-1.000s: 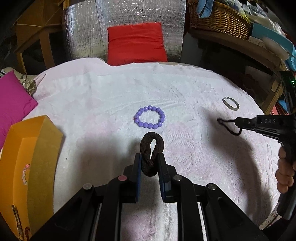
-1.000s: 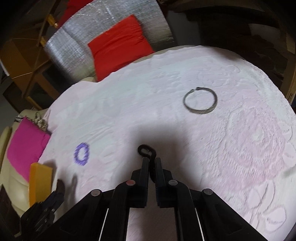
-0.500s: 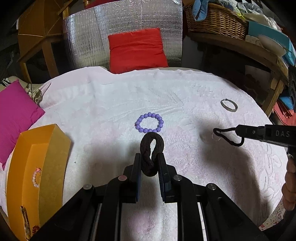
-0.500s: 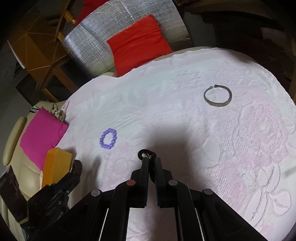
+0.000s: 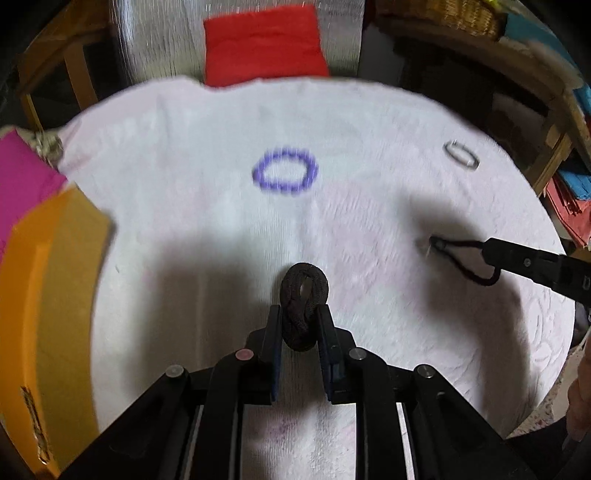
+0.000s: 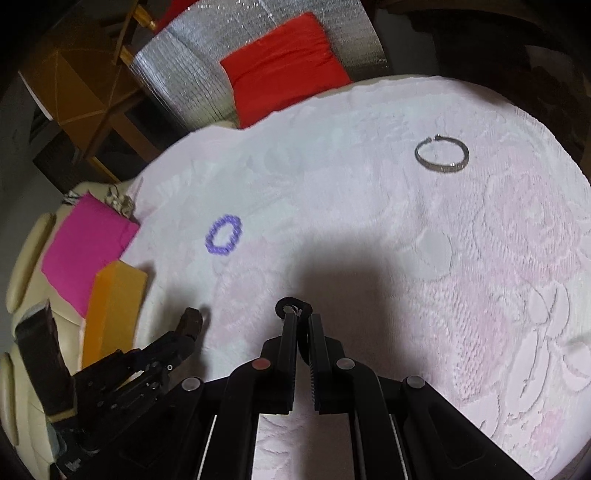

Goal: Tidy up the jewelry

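Note:
My left gripper (image 5: 300,314) is shut on a thick dark brown hair tie (image 5: 303,291) and holds it above the white cloth. My right gripper (image 6: 300,318) is shut on a thin black cord loop (image 6: 291,307), also seen in the left wrist view (image 5: 465,260). A purple bead bracelet (image 5: 285,173) lies on the cloth ahead of the left gripper; it also shows in the right wrist view (image 6: 224,234). A silver bangle (image 6: 441,153) lies at the far right of the cloth (image 5: 461,154). An orange box (image 5: 44,295) stands at the left edge.
The round table carries a white and pink lace cloth (image 6: 480,258). A pink cushion (image 6: 85,240) lies beyond the orange box (image 6: 110,306). A red cushion (image 5: 264,44) rests against a silver-covered chair behind the table. A wicker basket (image 5: 465,14) sits on a shelf at back right.
Both grippers have pulled back and risen, still holding their items. The bracelet and bangle lie farther ahead in view. The left view is now blurred by motion.

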Tool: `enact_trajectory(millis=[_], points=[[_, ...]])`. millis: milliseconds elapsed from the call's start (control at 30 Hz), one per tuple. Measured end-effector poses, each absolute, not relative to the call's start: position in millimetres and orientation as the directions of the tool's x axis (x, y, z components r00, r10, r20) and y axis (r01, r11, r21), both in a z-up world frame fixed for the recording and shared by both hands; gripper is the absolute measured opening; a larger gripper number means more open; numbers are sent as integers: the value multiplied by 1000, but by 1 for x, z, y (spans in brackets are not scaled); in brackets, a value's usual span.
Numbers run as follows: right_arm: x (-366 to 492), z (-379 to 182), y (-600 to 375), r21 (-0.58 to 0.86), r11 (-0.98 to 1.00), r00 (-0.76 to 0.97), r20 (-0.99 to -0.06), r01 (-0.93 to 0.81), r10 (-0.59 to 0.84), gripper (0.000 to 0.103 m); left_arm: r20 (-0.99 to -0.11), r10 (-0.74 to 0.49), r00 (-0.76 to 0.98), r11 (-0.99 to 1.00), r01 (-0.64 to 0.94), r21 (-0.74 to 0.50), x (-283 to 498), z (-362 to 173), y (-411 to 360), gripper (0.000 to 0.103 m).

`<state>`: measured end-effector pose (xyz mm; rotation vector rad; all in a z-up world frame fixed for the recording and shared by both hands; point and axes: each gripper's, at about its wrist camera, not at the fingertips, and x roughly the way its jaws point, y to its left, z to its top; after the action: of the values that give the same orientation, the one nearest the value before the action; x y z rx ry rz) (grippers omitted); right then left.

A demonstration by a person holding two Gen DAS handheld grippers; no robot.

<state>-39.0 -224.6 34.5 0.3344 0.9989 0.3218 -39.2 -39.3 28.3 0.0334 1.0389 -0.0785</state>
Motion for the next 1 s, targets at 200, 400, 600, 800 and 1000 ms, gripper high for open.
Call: enact_trajectory(millis=[200,400,600,800,1000], points=[[-35,20,-221,393,913,458,-795,-111,398,10,-869,-102,484,994,80,-72,-38,22,-32,27],[-31,19,-227,396,913,441,-806,-95,395,10,-869,-114,481,993,80,-86,-40,24,-32,53],[-29,15,-240,416,908,424,-813,-55,398,19,-870,-116,479,993,86,-85,-40,24,-31,54],[-28,14,-236,411,909,427,-812,-62,397,20,-871,-97,481,994,96,-58,-41,23,-34,53],[-31,18,-221,351,929,452,-813,-122,366,10,-861,-76,503,994,106,-26,-42,26,-37,19]])
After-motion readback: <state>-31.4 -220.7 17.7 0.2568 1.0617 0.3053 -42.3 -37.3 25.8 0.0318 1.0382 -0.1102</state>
